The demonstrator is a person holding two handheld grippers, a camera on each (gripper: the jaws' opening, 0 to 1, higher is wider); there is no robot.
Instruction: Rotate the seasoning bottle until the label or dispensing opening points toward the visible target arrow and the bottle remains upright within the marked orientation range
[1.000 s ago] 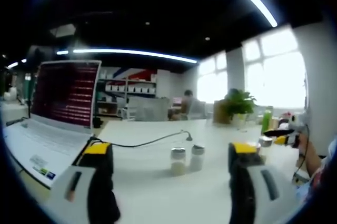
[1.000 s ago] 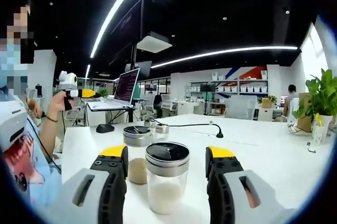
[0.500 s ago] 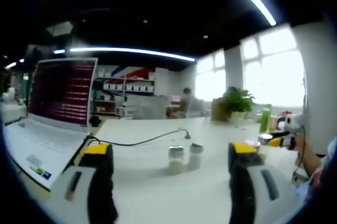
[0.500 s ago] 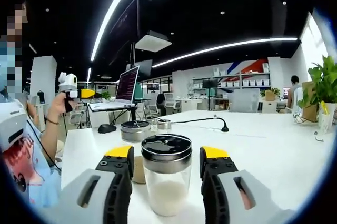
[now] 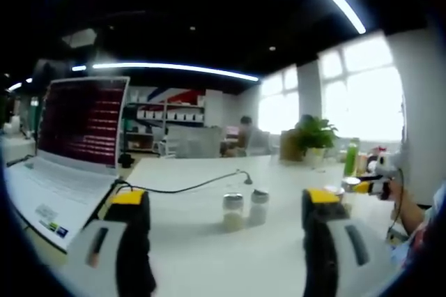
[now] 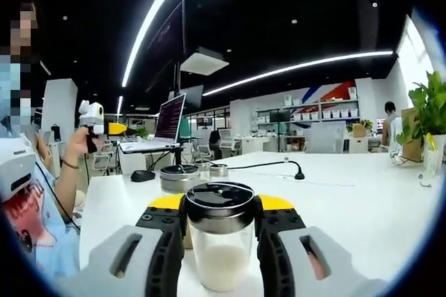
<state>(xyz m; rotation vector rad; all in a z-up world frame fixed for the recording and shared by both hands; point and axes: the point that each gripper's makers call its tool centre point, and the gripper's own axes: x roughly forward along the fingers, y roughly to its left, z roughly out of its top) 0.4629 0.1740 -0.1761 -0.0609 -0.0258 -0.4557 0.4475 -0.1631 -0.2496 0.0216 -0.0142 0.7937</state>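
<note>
While upright on the table, seasoning bottle in right claw; left claw spread, idle.

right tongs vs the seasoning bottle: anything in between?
Nothing visible. The right tongs have their jaws closed against both sides of the seasoning bottle just under its lid. A second jar stands behind it, not between. No target arrow is visible on the table.
</note>
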